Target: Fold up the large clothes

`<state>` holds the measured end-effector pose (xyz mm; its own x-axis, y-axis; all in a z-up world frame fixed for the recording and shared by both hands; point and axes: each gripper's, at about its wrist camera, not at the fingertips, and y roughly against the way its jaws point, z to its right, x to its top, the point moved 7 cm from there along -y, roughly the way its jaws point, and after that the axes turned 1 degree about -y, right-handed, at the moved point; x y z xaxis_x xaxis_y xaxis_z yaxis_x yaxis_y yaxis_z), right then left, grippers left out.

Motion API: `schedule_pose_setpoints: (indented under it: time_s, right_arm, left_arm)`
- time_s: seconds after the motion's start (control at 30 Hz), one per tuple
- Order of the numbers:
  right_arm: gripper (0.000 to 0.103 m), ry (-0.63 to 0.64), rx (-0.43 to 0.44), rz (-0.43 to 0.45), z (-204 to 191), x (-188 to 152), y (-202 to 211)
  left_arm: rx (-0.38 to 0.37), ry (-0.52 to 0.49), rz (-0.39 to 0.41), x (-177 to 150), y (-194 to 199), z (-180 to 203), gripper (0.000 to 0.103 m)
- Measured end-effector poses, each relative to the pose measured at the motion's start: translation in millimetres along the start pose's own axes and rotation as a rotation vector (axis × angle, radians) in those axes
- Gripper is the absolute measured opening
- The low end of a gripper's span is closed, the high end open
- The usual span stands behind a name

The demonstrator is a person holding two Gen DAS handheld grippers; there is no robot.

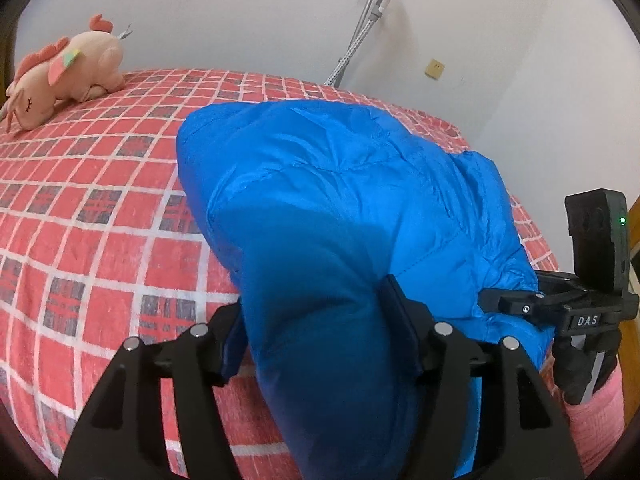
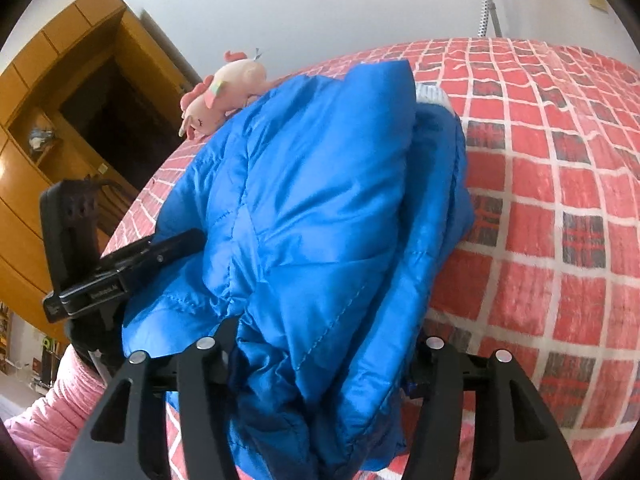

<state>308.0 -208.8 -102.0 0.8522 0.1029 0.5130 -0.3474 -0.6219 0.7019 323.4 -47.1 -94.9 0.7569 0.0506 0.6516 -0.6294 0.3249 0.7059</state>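
- Left gripper (image 1: 320, 332): jaws part spread, thick fold of blue jacket (image 1: 344, 208) bunched between the fingers; the right finger (image 1: 400, 320) presses into the fabric, left finger mostly hidden behind it. Reads as pinching the jacket.
- Right gripper (image 2: 320, 356): jaws part spread too, a wad of the jacket (image 2: 312, 200) fills the gap and drapes over both fingers; looks pinched, pads not visible.
- Each gripper shows in the other's view, at the jacket's near edge: right one (image 1: 520, 304), left one (image 2: 160, 252).
- Jacket lies on the bed (image 1: 100, 208), red check cover, near edge lifted in the grippers. A pale lining bit peeks out at its far end (image 2: 430, 96).
- Fingertips buried in fabric, exact contact hard to tell.
- Pink sleeve (image 2: 52, 412) behind the left gripper.
- Pink plush (image 1: 68, 72) at the far side of the bed, apart from the jacket.
- Wooden wardrobe (image 2: 48, 120), metal stand (image 1: 360, 28) against the wall.
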Motion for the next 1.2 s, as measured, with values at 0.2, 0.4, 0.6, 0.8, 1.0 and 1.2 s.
schedule_pose_setpoints:
  time_s: [0.2,0.4,0.6,0.8,1.0,1.2]
  right_arm:
    - [0.066,-0.014,-0.012,0.036,-10.6,-13.9,37.8]
    - [0.065,0.011,-0.074,0.061,-12.3,-38.0,65.4]
    - [0.064,-0.061,-0.102,0.038,2.4,-40.6,43.7]
    - [0.072,-0.072,-0.184,0.084,-9.2,-47.9,64.2]
    - [0.091,-0.003,-0.298,0.119,-35.8,-69.4,87.3]
    - [0.099,0.013,-0.346,0.108,-52.2,-90.8,91.1]
  left_arm:
    - [0.036,-0.009,0.0,-8.5,25.6,-3.4,0.073]
    - [0.084,-0.037,0.035,-34.4,49.1,-7.4,0.081]
    - [0.124,-0.066,0.039,-43.7,40.1,-2.9,0.081]
    - [0.163,-0.044,0.037,-45.9,57.9,1.5,0.083]
    - [0.25,-0.055,0.038,-60.8,80.9,10.9,0.096]
    - [0.283,-0.039,0.038,-77.5,95.3,19.8,0.098]
